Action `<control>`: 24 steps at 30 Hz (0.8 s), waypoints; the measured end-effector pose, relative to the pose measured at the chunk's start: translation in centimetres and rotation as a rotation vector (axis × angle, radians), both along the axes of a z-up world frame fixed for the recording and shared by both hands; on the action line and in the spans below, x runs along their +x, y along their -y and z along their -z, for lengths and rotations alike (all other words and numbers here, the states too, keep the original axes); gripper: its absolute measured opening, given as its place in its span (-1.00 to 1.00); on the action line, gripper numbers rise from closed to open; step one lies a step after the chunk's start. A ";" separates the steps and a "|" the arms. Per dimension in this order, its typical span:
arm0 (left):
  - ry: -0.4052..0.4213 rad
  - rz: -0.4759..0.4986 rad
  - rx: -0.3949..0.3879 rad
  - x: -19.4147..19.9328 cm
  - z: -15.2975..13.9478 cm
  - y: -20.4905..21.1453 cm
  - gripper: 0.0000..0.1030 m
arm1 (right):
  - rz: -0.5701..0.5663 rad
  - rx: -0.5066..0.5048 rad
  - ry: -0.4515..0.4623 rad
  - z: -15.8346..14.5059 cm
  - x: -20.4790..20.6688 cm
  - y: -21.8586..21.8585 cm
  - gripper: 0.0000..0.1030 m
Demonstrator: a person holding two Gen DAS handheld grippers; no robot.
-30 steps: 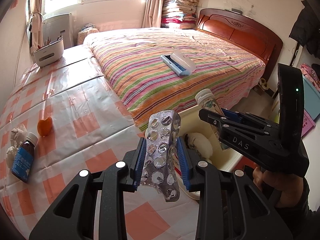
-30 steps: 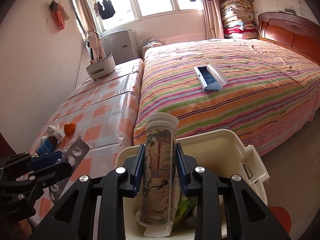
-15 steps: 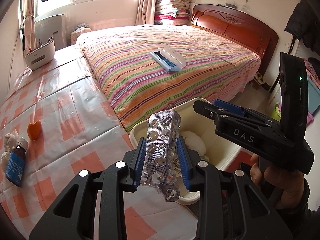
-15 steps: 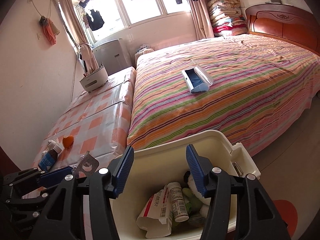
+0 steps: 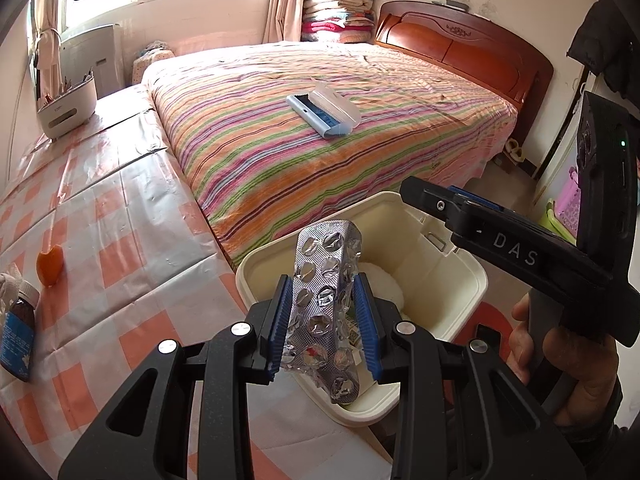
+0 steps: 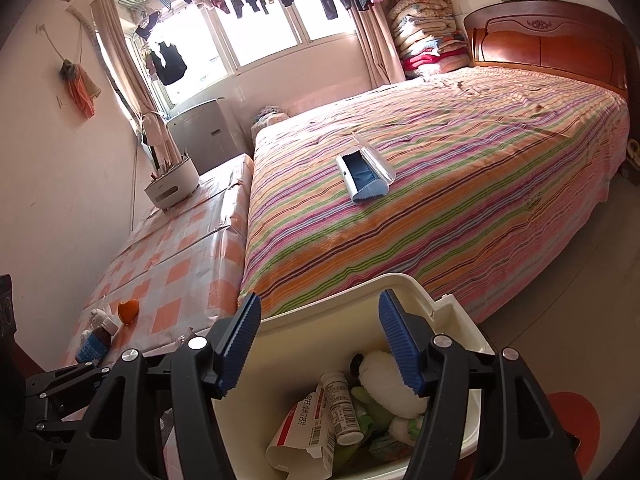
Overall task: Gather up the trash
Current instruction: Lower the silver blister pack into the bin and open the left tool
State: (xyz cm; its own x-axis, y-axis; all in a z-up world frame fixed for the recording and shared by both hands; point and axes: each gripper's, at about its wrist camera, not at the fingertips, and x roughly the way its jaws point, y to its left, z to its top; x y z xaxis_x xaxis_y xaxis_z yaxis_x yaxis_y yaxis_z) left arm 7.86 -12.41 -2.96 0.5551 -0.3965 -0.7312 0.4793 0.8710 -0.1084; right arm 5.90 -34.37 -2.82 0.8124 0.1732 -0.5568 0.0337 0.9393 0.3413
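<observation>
My left gripper (image 5: 323, 322) is shut on a crumpled silver blister pack (image 5: 325, 304) and holds it over the near rim of the cream trash bin (image 5: 448, 280). My right gripper (image 6: 320, 340) is open and empty above the same bin (image 6: 404, 284). It shows from the side in the left wrist view (image 5: 460, 210). In the bin lie a white pill bottle (image 6: 343, 408), a torn white and red medicine box (image 6: 300, 428) and a white plush toy (image 6: 384, 376).
On the checked tablecloth (image 5: 120, 216) lie an orange peel (image 5: 50, 266) and a brown medicine bottle (image 5: 18, 340). A white holder (image 5: 66, 112) stands at the far end. A striped bed (image 5: 340, 120) with a blue and white case (image 5: 324, 110) lies behind the bin.
My right gripper opened and dropped the pill bottle into the bin. My left gripper carried the blister pack right, from over the table to over the bin's rim.
</observation>
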 end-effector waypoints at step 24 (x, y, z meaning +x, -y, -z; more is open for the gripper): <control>0.090 -0.032 0.045 -0.1 -0.3 2.2 0.50 | 0.060 0.037 0.020 -0.3 -0.3 1.9 0.18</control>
State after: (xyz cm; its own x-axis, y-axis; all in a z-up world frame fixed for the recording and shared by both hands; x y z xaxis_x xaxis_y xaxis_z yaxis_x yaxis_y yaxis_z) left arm 7.79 -14.61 -2.65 0.6312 -0.3458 -0.6943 0.4574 0.8889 -0.0269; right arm 5.64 -36.30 -2.52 0.8330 0.1441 -0.5342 0.0824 0.9225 0.3772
